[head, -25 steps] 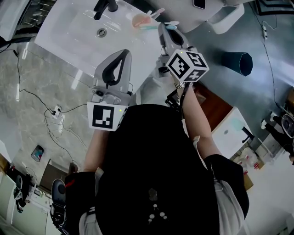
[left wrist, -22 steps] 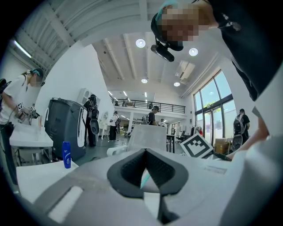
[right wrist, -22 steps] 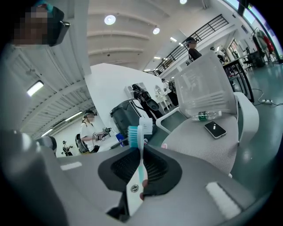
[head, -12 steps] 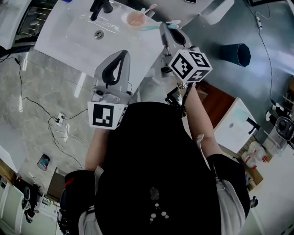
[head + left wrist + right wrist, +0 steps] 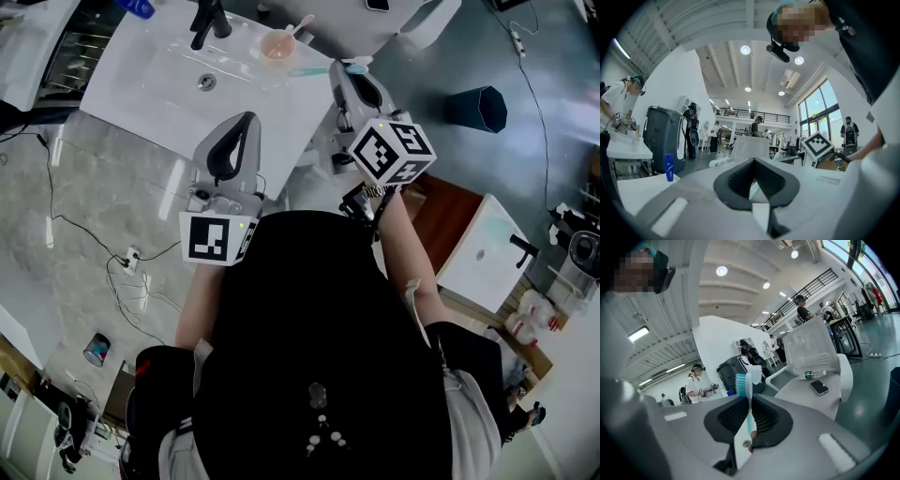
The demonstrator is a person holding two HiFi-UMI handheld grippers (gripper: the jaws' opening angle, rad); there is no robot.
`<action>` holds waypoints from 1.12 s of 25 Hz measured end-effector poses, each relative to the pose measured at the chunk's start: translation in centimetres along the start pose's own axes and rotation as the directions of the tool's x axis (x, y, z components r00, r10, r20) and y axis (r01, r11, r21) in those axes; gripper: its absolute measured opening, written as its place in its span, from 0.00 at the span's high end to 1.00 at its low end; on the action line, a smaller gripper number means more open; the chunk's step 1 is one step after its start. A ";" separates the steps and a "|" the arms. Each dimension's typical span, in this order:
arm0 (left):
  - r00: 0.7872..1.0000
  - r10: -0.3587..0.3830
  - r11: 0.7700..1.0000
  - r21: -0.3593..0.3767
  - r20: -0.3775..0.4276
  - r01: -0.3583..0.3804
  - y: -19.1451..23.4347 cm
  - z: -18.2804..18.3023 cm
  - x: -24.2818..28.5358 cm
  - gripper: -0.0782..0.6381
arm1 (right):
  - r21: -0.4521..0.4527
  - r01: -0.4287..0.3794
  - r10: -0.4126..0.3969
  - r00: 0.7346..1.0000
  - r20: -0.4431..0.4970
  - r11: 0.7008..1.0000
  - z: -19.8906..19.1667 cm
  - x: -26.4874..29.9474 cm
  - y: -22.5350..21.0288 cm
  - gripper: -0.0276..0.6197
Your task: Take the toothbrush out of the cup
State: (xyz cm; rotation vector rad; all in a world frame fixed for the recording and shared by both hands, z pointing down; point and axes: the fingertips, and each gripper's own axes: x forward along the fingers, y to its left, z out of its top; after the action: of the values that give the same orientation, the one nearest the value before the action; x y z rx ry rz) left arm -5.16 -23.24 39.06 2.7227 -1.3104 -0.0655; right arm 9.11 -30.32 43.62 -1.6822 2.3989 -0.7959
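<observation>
A pink cup (image 5: 277,45) stands on the white sink counter (image 5: 159,70), with a pale stick-like item (image 5: 302,25) leaning out of it. My right gripper (image 5: 339,67) is to the right of the cup, shut on a teal toothbrush (image 5: 311,71) that lies crosswise, clear of the cup. In the right gripper view the toothbrush (image 5: 749,413) stands upright between the pads of the right gripper (image 5: 749,397), bristles on top. My left gripper (image 5: 249,117) hangs over the counter's near edge, shut and empty; the left gripper (image 5: 753,160) shows its tips together.
A dark faucet (image 5: 208,17) and a drain (image 5: 208,82) mark the basin. A blue bottle (image 5: 139,7) stands at the counter's back. A phone (image 5: 819,387) lies on a nearby table. A dark bin (image 5: 478,108) and a white cabinet (image 5: 483,253) stand on the floor to the right.
The right gripper with the toothbrush has drawn a little away from the cup, toward the person. The left gripper has kept its place.
</observation>
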 end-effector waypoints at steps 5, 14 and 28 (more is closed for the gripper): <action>1.000 -0.010 1.000 0.018 0.008 0.010 -0.3 0.5 -1.4 0.89 | 0.002 0.002 -0.002 1.000 0.021 1.000 0.2 -2.2 1.5 0.92; 0.999 -0.015 0.999 0.047 0.035 0.013 -0.8 1.5 -3.5 0.89 | 0.010 -0.008 0.007 0.998 0.061 1.000 0.2 -5.9 4.2 0.92; 0.997 -0.001 0.998 0.064 0.081 -0.004 0.0 4.0 -5.3 0.89 | 0.004 -0.059 0.059 0.995 0.084 0.998 -0.6 -9.5 8.8 0.92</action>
State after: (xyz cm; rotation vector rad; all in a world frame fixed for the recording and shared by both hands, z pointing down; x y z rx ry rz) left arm -8.84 -19.48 35.00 2.8006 -1.3581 -0.1377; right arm 5.09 -19.40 38.02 -1.6005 2.3750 -0.7093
